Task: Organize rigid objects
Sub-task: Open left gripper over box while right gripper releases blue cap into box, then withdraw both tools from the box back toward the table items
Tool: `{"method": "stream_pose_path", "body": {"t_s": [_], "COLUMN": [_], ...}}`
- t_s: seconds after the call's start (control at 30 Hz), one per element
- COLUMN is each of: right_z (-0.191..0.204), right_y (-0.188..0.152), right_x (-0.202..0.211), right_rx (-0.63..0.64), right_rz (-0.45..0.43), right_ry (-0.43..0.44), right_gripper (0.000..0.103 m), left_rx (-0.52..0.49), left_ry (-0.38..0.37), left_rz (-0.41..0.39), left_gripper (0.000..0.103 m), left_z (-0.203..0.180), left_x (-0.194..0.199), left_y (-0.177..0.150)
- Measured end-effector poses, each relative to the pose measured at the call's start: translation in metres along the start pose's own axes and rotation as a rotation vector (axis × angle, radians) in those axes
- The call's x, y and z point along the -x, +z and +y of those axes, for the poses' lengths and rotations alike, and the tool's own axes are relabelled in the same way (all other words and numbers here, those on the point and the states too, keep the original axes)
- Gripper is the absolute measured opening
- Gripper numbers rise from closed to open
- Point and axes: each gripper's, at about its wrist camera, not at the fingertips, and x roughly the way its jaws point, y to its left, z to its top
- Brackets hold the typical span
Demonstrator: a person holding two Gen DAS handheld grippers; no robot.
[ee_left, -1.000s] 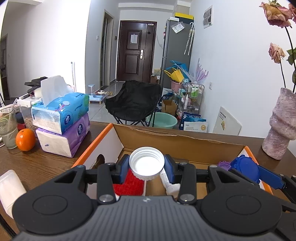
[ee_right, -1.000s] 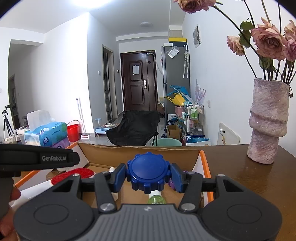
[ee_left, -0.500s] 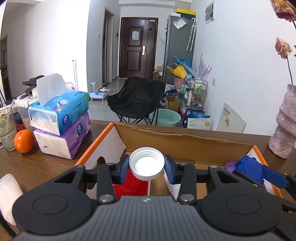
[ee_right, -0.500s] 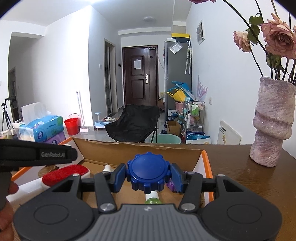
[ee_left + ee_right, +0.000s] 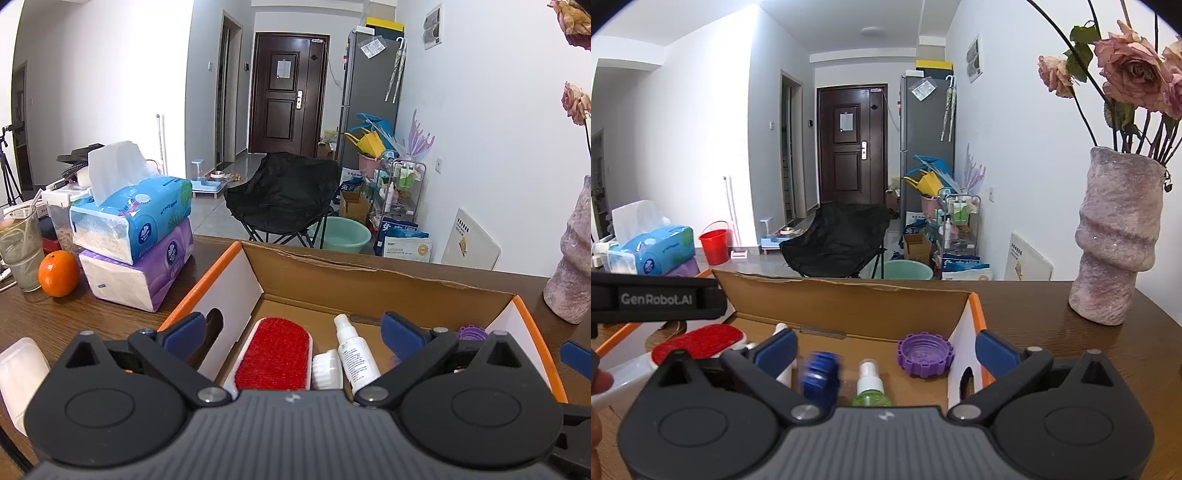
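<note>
So both of your grippers have just let go: a second ago your left gripper (image 5: 291, 332) pinched a white cap and your right gripper (image 5: 884, 347) pinched the blue lid (image 5: 819, 373), and now both sets of fingers stand spread wide with nothing between them. The blue lid shows as a blur between the right fingers, apparently dropping into the cardboard box (image 5: 849, 310); the white cap (image 5: 325, 365) seems to have landed beside the red brush (image 5: 275, 352), though only part of it shows. That means two more pieces are in, and your hands are free for the next ones.

Inside the box you have the red brush at the left, a white spray bottle (image 5: 354, 350) lying just beside it, a green spray bottle (image 5: 871, 387) toward the near wall, and a purple lid (image 5: 925, 354) close to the right wall. Outside on the table (image 5: 1071, 339) a white container (image 5: 18, 373) sits near your left gripper, possibly next
</note>
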Motion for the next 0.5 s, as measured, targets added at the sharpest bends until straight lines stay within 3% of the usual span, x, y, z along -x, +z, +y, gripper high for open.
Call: {"method": "stream_pose_path", "body": {"t_s": [0.5], "right_z": [-0.0024], "right_y": [0.0006], "right_x": [-0.0014], "right_rx": [-0.004], "right_rz": [0.005], "right_ry": [0.006], "right_gripper": [0.103], "left_rx": [0.007], "left_ry": [0.004], "left_rz": [0.006], "left_gripper": [0.103], "left_z": [0.002], "left_x": [0.0011], "left_y": [-0.0002]}}
